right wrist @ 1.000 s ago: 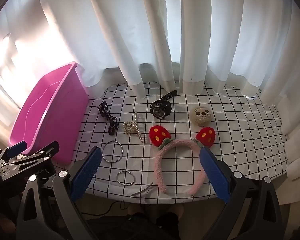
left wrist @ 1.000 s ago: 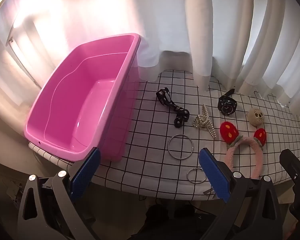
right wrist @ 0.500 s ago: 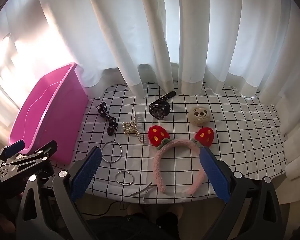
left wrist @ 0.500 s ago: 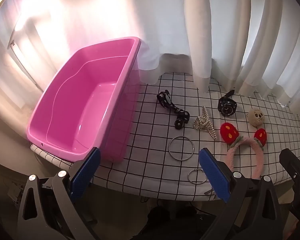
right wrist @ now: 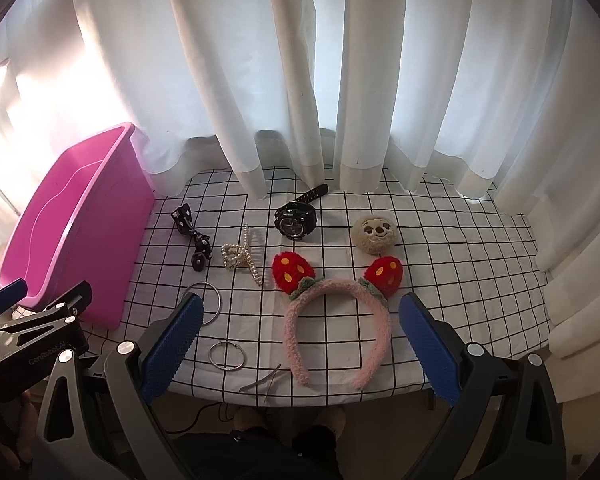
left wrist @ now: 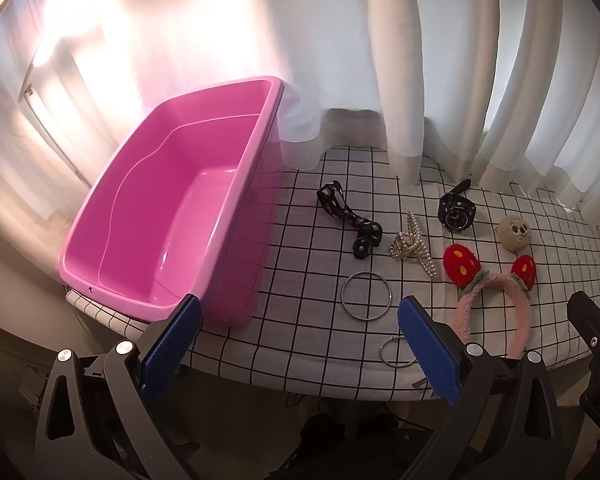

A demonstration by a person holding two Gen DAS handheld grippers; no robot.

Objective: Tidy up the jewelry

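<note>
A pink tub (left wrist: 172, 216) (right wrist: 76, 224) stands empty on the left of the checked table. Jewelry lies to its right: a black dotted bow (right wrist: 192, 232), a pearl clip (right wrist: 240, 256), a black watch (right wrist: 296, 220), a beige plush face (right wrist: 374, 234), a pink strawberry headband (right wrist: 336, 308), a large metal ring (left wrist: 366, 295) and a small ring (right wrist: 227, 355). My left gripper (left wrist: 300, 344) is open and empty at the table's front edge near the tub. My right gripper (right wrist: 300, 344) is open and empty, in front of the headband.
White curtains (right wrist: 300, 80) hang right behind the table. A thin metal hairpin (right wrist: 260, 379) lies at the table's front edge. The checked cloth (right wrist: 460, 248) is bare at the right. The left gripper also shows at the left edge of the right wrist view (right wrist: 28, 320).
Both grippers have drawn back and up a little, so the table looks slightly farther away. Nothing on the table has moved.
</note>
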